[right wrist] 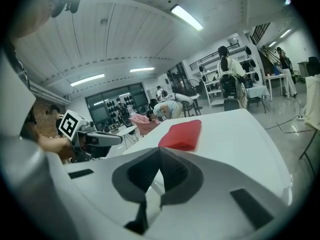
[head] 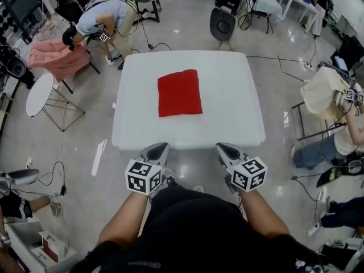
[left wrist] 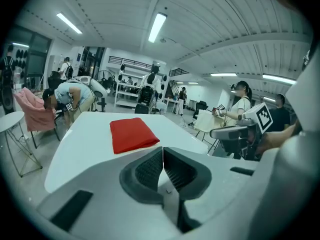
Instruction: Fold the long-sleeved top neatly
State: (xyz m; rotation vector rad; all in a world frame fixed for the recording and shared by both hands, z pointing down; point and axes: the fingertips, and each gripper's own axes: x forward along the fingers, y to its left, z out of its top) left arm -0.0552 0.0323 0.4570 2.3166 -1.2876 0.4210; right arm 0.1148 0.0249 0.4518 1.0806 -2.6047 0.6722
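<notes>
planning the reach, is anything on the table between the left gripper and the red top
Nothing: only bare white table separates the left gripper from the red top, as the head view shows.

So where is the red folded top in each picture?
Head view: red top mid-picture, on the white table.
Left gripper view: red top left of centre.
Right gripper view: red top just right of centre.
Shared landmark: the white table under it.

A person point(head: 105, 21) bends over a pink cloth point(head: 57, 56) at the far left; a small round white table point(head: 38, 94) stands near it on the glossy floor point(head: 85, 147); a black chair point(head: 222, 23) sits beyond the white surface point(head: 239, 95); a cream cloth point(head: 327, 92) hangs at the right, well apart from the surface.
</notes>
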